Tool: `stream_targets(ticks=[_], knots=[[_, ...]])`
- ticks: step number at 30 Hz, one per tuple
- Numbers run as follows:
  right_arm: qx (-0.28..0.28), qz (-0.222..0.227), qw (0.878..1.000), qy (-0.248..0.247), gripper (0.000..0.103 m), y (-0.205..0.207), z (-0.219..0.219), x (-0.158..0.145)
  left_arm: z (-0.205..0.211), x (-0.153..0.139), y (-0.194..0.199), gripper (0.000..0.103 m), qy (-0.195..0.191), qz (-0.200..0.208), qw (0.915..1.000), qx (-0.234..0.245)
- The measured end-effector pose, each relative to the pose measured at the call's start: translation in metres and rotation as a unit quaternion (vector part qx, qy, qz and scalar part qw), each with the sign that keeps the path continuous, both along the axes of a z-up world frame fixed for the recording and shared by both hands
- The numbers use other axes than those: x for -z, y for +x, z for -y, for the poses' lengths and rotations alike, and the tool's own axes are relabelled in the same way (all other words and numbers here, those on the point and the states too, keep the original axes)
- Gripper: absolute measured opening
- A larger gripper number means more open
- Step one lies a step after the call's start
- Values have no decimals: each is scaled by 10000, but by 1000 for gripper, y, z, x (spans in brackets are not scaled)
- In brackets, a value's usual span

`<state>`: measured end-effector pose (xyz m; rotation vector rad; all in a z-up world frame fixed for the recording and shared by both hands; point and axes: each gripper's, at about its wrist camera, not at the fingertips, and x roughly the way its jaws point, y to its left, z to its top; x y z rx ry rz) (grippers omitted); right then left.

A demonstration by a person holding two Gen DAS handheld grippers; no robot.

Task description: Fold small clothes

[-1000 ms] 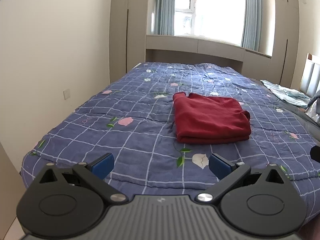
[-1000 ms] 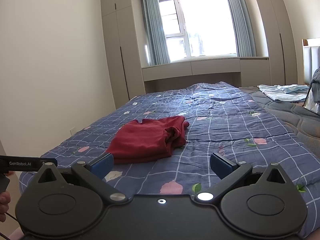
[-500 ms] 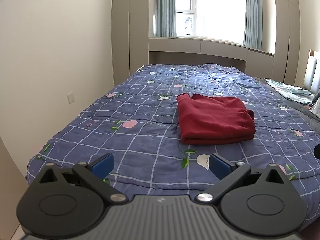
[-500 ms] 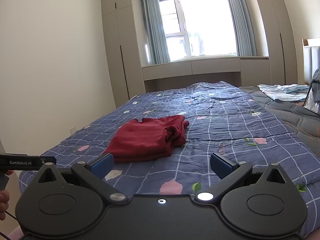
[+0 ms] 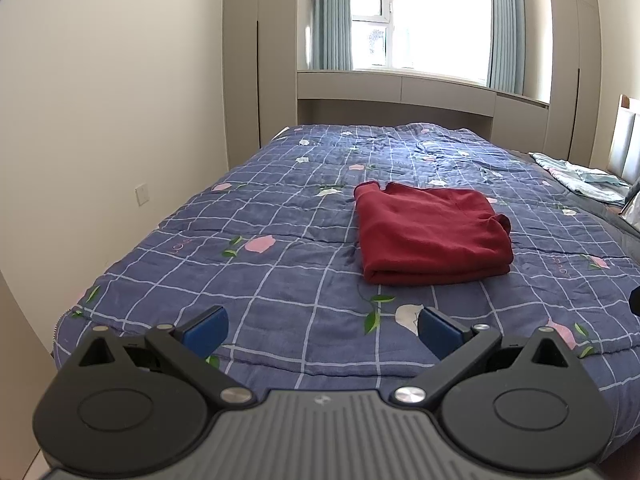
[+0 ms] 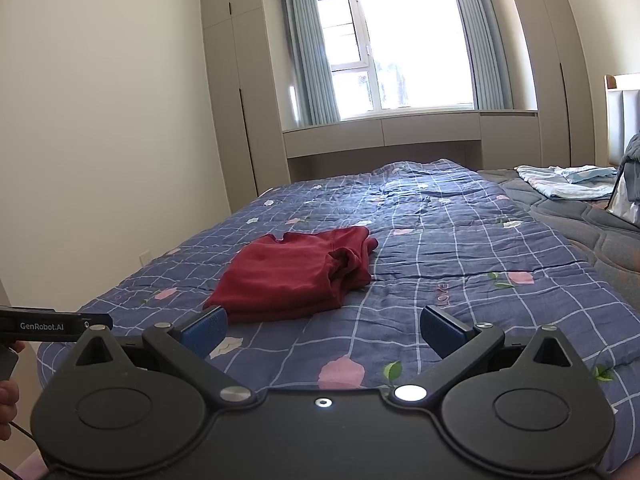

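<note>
The left hand-held gripper (image 5: pixel 322 326) has its two blue-padded fingers spread wide, with nothing between them; it hangs above the near edge of the bed (image 5: pixel 280 264) and touches nothing. The right hand-held gripper (image 6: pixel 322 326) is spread just as wide, also holding nothing, and hangs over the same near edge. In the right wrist view a black bar lettered "GenRobot.AI" (image 6: pixel 48 325) pokes in from the left edge, with part of a person's hand (image 6: pixel 8 404) below it.

The red garment (image 5: pixel 430 234) lies folded into a thick, roughly rectangular stack on the bed, toward the middle, well apart from both hand-held grippers. Its near edge is a smooth fold; the right end shows bunched, layered fabric. The cloth looks soft and matte, like fleece or knit.

The bed carries a quilted blue-purple cover (image 6: pixel 460 248) with a white grid and scattered pink and white flowers with green leaves. Along the bed's right edge a grey stitched blanket (image 6: pixel 580 220) shows, and pale blue cloth (image 6: pixel 568 180) lies crumpled at the far right corner near a padded headboard (image 6: pixel 622 120).

Beyond the far edge of the bed a beige window bench (image 6: pixel 400 128) runs under a bright window (image 6: pixel 400 48) framed by grey-blue curtains (image 6: pixel 308 40). Tall beige wardrobes (image 6: pixel 228 80) stand at either side, and the left wall is plain cream
</note>
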<state>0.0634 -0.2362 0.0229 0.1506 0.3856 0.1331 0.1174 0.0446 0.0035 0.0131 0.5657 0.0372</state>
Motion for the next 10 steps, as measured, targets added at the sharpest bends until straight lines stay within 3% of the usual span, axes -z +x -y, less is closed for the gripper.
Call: stream_targets(ticks=[10], knots=[[6,-76,10000,6,102,4,2,2,0,3,4,103,-10,-59,10000,9]])
